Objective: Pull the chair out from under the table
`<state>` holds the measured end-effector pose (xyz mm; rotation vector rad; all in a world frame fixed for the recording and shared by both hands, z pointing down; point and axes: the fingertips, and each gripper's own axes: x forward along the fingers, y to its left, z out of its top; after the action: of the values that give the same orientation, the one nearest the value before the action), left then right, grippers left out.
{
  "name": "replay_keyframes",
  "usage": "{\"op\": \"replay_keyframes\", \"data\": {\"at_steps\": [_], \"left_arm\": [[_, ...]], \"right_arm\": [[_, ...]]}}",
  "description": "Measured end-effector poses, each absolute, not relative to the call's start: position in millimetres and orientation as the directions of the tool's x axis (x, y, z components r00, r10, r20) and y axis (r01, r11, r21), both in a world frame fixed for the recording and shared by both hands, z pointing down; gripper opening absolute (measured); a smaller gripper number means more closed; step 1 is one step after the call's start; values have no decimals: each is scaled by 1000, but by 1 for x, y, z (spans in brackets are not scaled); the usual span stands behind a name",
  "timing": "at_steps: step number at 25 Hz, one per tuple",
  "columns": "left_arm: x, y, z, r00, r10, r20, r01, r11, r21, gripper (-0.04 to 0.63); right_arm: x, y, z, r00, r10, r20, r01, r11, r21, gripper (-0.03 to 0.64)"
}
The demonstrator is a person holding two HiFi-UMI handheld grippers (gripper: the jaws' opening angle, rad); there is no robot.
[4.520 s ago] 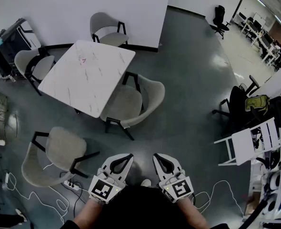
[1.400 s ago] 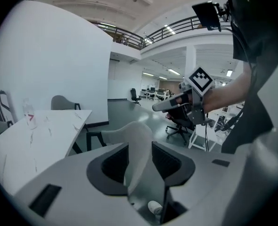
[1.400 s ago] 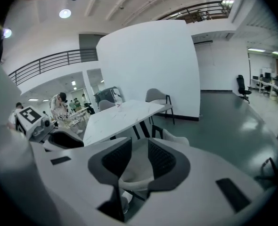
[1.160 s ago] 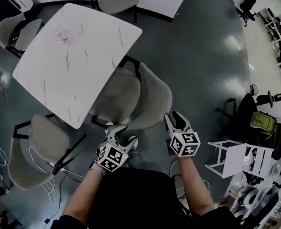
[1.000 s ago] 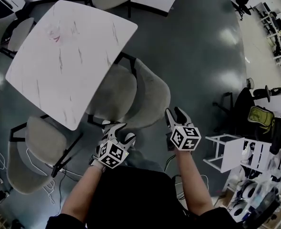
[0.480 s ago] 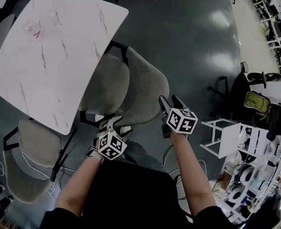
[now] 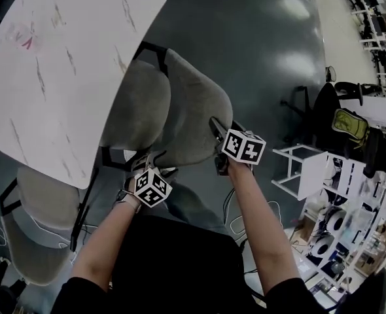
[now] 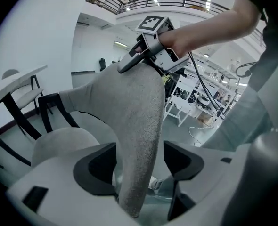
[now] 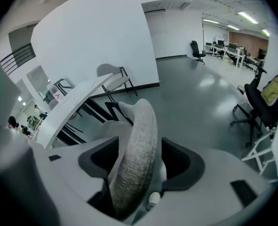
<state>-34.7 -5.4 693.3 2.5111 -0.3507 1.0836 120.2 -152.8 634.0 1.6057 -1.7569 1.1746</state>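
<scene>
A grey upholstered chair point(image 7: 193, 103) stands with its seat tucked under the right edge of the white marble table point(image 7: 62, 57). Its curved backrest faces me. My left gripper point(image 7: 152, 162) is at the backrest's lower left end. In the left gripper view the backrest rim point(image 8: 134, 107) runs between the jaws of that gripper point(image 8: 139, 173), with gaps on both sides. My right gripper point(image 7: 223, 129) straddles the rim point(image 9: 141, 131) further right, its jaws point(image 9: 136, 166) also apart from the fabric. Both grippers' jaws have just been opening and stand open around the rim.
A second grey chair point(image 7: 39, 241) stands at the table's lower left. A white folding rack point(image 7: 304, 172) and a black office chair with a yellow bag point(image 7: 342, 120) are to the right. Cables point(image 7: 235, 224) lie on the dark floor by my feet.
Both grippers have come down from just behind the chair onto its backrest rim, which now lies between their jaws. The head view has moved closer over the chair.
</scene>
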Motion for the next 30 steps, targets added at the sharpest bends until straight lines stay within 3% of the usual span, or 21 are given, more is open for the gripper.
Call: {"op": "replay_keyframes", "data": {"at_steps": [9, 15, 23, 30], "left_arm": [[-26, -5, 719, 678, -8, 735, -324, -901, 290, 296], [-17, 6, 743, 638, 70, 767, -264, -916, 302, 296], [-16, 7, 769, 546, 86, 834, -309, -904, 295, 293], [-17, 6, 781, 462, 47, 886, -295, -934, 203, 208]], "right_arm": [[108, -157, 653, -224, -464, 857, -954, -76, -291, 272], [110, -159, 667, -231, -396, 889, -928, -183, -323, 270], [109, -153, 676, -244, -333, 911, -920, -216, -326, 247], [119, -150, 680, -201, -314, 928, -923, -256, -287, 147]]}}
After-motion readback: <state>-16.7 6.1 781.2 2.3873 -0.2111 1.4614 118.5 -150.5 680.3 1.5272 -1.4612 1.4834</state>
